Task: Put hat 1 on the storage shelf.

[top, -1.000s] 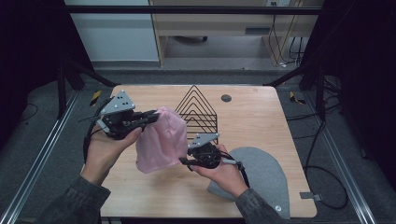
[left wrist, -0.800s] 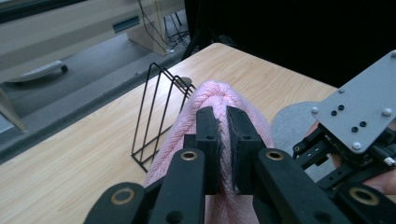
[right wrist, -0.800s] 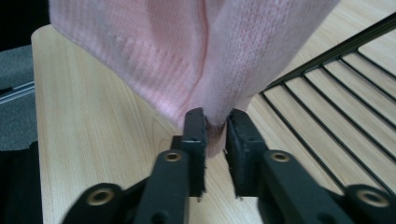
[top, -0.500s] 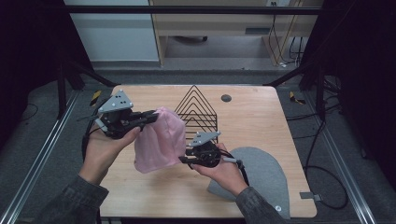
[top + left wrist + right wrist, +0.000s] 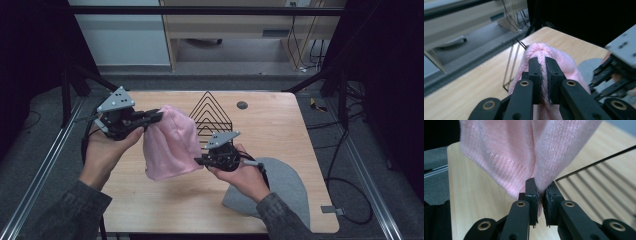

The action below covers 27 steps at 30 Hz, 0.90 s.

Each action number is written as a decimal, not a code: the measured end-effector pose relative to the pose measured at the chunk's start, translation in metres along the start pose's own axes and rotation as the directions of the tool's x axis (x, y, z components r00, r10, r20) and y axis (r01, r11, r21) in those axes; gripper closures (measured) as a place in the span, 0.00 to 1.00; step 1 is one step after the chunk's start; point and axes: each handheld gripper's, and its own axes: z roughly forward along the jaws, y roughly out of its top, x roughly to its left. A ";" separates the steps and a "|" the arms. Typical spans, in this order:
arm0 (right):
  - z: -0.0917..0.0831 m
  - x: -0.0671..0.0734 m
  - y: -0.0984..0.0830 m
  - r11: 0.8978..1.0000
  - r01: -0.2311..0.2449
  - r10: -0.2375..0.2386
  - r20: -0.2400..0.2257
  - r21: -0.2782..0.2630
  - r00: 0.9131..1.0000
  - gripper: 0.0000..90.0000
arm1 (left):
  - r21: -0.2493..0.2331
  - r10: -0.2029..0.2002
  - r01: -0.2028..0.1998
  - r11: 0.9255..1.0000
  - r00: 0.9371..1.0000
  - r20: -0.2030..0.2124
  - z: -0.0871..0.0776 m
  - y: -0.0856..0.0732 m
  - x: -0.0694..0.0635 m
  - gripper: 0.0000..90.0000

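Left gripper (image 5: 156, 116), held in person's left hand (image 5: 105, 150) above left edge of light wooden table (image 5: 300, 125), has jaws pinched together on top fold of soft pink knitted beanie (image 5: 170, 142); in left gripper view (image 5: 543, 72) knit is squeezed btw the two black jaws. Beanie hangs off the surface, over left-centre of table, spread btw both grippers. Just behind it, near far edge at centre, stands black wire rack w/ nested triangle frames (image 5: 212, 114); small dark round plug (image 5: 242, 105) sits in tabletop to its right. Right gripper (image 5: 200, 161), in right hand (image 5: 245, 175), is clamped on beanie's lower right edge; right gripper view (image 5: 541, 195) shows fabric nipped btw jaws. Flat grey felt-like half-oval mat (image 5: 287, 185) lies at near right corner, partly under right hand.
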 end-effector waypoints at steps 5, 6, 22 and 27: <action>-0.023 -0.013 0.023 0.999 0.027 -0.026 0.035 -0.023 0.999 0.92 | -0.027 0.028 -0.029 0.999 0.999 -0.032 0.001 0.022 0.011 0.93; -0.028 -0.016 0.028 0.999 0.031 -0.030 0.041 -0.028 0.999 0.92 | -0.032 0.033 -0.034 0.999 0.999 -0.041 0.002 0.027 0.014 0.93; -0.039 -0.052 0.078 0.998 0.055 -0.050 0.111 -0.043 0.993 0.92 | -0.107 0.009 -0.018 0.994 0.996 -0.084 0.011 0.081 0.033 0.92; -0.035 -0.060 0.084 0.997 0.052 -0.044 0.119 -0.061 0.992 0.92 | -0.126 0.020 -0.032 0.991 0.995 -0.096 0.018 0.092 0.036 0.92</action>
